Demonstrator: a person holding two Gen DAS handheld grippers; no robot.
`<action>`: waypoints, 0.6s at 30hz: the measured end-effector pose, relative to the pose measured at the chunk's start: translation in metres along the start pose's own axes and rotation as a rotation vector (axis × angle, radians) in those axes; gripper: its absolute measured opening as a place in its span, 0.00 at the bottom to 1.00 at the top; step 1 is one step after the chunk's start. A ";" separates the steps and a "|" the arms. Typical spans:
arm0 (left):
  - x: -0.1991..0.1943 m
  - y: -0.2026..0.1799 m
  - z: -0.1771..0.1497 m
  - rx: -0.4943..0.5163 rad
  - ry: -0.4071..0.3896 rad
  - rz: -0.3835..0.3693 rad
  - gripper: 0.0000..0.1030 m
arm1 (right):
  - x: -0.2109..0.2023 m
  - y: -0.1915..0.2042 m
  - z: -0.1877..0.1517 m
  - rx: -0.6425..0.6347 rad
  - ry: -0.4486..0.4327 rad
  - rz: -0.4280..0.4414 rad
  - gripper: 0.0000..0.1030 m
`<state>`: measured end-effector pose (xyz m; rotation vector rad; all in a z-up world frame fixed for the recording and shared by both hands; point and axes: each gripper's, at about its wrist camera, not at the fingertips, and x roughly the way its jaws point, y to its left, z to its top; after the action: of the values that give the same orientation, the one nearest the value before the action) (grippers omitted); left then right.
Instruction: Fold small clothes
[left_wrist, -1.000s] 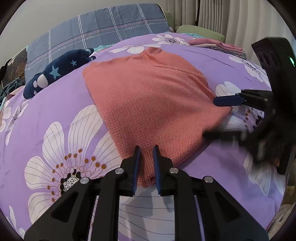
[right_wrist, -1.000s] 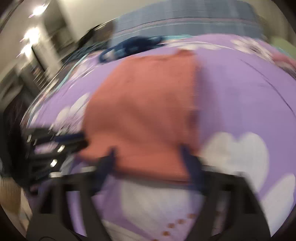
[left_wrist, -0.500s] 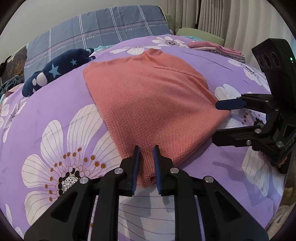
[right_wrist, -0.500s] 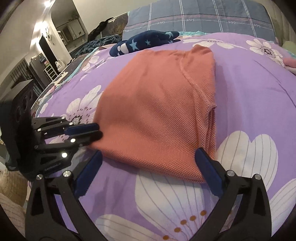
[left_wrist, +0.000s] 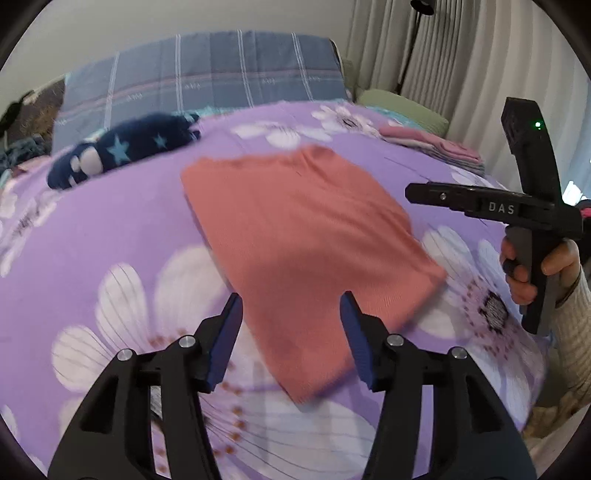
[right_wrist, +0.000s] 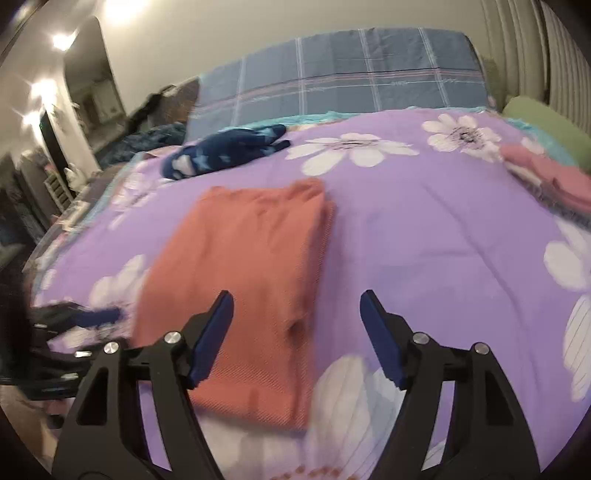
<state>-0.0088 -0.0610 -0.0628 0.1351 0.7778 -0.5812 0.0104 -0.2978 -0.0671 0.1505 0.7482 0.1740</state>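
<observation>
Left gripper (left_wrist: 291, 325): jaws just opened, empty. Right gripper (right_wrist: 296, 325): jaws just narrowed, part-open, empty. Lift clear w/o snagging folded orange garment (left_wrist: 295, 236), frame centre.

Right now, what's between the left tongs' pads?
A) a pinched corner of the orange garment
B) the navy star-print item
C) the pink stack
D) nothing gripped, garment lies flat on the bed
D: the left tongs stand open, having just been opening, and the folded orange garment lies flat on the purple floral bedspread, untouched by either pad.
</observation>
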 end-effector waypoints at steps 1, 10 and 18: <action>0.002 0.002 0.006 0.009 -0.002 0.031 0.54 | 0.007 0.000 0.007 0.011 0.005 0.033 0.55; 0.050 0.031 0.045 -0.042 0.009 0.114 0.54 | 0.078 0.010 0.055 0.023 0.079 0.173 0.26; 0.080 0.059 0.029 -0.125 0.068 0.089 0.66 | 0.106 -0.024 0.051 0.073 0.110 0.038 0.09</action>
<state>0.0866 -0.0571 -0.1030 0.0746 0.8675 -0.4444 0.1243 -0.3028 -0.1051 0.2261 0.8622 0.1928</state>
